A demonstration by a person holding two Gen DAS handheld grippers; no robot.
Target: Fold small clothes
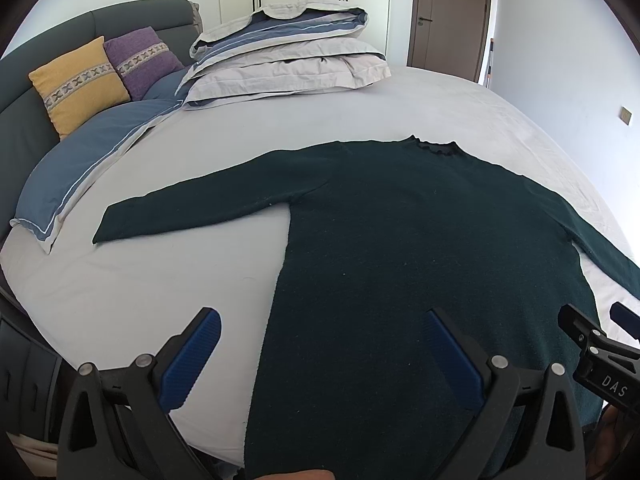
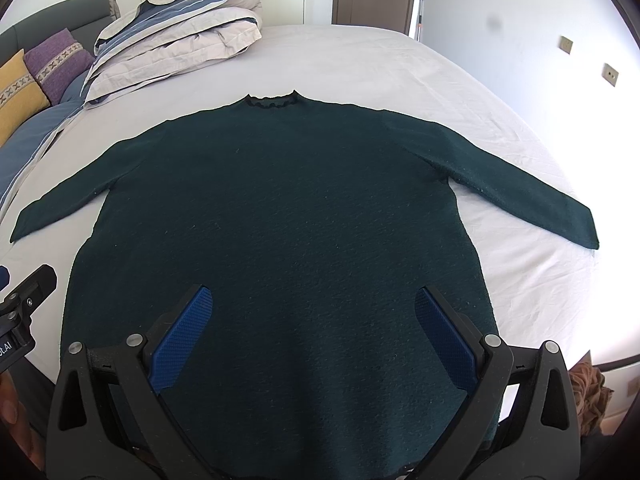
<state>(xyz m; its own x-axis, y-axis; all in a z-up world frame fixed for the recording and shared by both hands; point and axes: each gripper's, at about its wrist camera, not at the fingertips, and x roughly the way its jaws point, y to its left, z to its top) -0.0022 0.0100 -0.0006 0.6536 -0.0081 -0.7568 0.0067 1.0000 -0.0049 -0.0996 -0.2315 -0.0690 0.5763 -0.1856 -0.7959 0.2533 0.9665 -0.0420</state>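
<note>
My left gripper [image 1: 320,356] has its blue-padded fingers [image 1: 192,364] spread wide apart, nothing between them. It hovers over the near left edge of the dark green knitted long-sleeved sweater [image 1: 400,248]: one finger over bare sheet, the other over the knit.

My right gripper [image 2: 314,336] is likewise wide apart and empty, both fingers above the sweater's lower body, near the hem.

The sweater lies flat and unfolded on the bed with a pale grey sheet [image 2: 360,60], straight ahead of both grippers. Ruffled collar [image 2: 272,101] at the far end; both sleeves stretched outward to either side, angled slightly toward me.

Beyond the collar, ahead and to the left: folded grey-and-blue duvet stack [image 1: 288,52]. Further left, against the dark headboard: a mustard-yellow cushion [image 1: 80,84] and a purple cushion [image 1: 144,60], both with a patterned band.
</note>
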